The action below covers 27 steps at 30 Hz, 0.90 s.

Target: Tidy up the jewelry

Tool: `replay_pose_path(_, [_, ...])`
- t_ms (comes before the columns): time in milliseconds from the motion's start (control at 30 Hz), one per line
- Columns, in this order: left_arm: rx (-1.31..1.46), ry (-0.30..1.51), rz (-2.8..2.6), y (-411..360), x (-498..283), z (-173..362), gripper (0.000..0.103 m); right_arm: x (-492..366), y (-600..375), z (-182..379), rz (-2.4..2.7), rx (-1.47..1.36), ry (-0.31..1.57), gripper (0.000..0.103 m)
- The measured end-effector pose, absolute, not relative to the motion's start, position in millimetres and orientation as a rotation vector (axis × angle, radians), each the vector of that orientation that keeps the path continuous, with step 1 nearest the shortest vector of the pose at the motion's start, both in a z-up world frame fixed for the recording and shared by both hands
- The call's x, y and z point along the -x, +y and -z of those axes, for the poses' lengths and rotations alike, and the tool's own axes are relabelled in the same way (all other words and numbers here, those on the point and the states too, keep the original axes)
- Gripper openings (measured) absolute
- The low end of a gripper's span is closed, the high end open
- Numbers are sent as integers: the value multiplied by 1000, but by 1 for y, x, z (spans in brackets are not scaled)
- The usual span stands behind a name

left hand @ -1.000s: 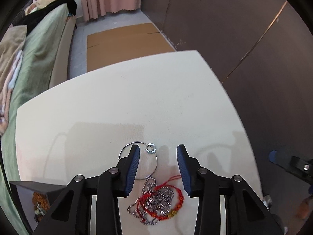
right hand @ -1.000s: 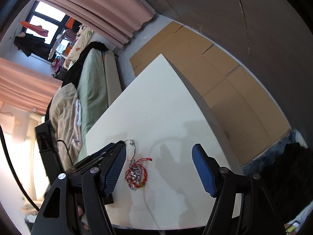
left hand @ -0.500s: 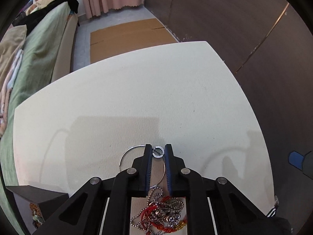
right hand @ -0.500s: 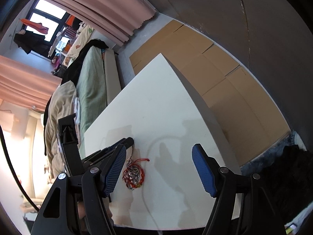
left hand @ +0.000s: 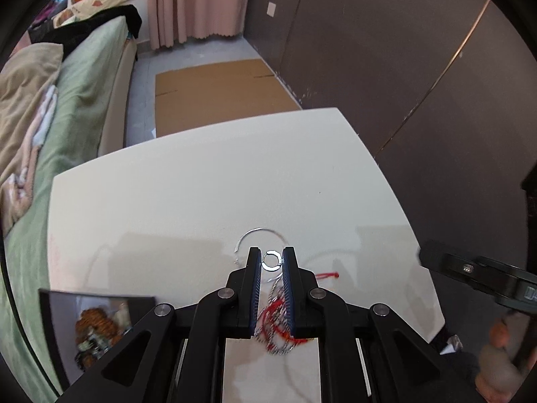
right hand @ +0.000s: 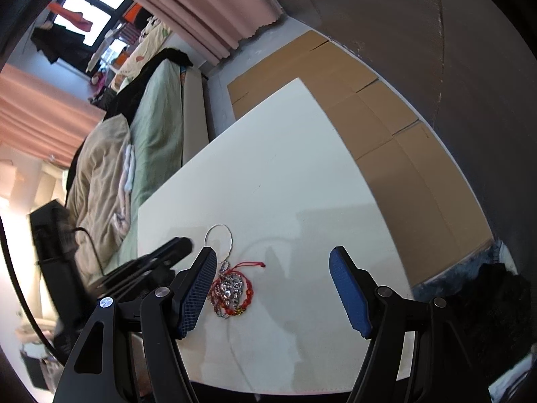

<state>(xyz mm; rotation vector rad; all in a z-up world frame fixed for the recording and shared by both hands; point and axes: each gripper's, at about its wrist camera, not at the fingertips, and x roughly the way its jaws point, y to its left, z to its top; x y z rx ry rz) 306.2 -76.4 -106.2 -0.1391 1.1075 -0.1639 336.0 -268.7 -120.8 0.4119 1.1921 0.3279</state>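
My left gripper is shut on a small silver ring, held between its tips above the white table. A large thin silver hoop lies just beyond it on the table. Under the left gripper lies a tangle of red cord and silver bead chains. In the right wrist view the same tangle and hoop lie on the table, and my right gripper is wide open and empty above it. The left gripper shows blurred at the left.
A dark open box with jewelry inside stands at the table's near left. A bed with green cover runs along the left. Flat cardboard lies on the floor beyond the table. A dark wall is on the right.
My left gripper closed on the small silver ring and lifted it, pulling back from the hoop. The right gripper stayed open and hardly moved.
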Motion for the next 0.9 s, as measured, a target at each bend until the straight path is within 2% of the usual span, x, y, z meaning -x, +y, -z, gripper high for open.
replay_pose_path(133, [165, 1071, 167, -59, -290, 96, 13, -335, -259, 125, -339, -385, 1210, 70])
replay_pose_path(200, [184, 1059, 172, -51, -284, 93, 13, -334, -250, 127, -343, -361, 1217, 65])
replay_pose_path(267, [197, 1045, 177, -43, -279, 89, 13, -333, -241, 133, -351, -342, 1239, 50])
replay_pose_path(333, [207, 1030, 181, -37, -276, 85, 13, -332, -232, 141, -367, -334, 1272, 41])
replay_pose_path(533, [240, 995, 191, -17, -269, 75, 13, -328, -207, 159, -359, -269, 1331, 25])
replay_pose_path(900, [305, 959, 196, 12, -255, 62, 13, -321, -184, 175, -255, -150, 1379, 21])
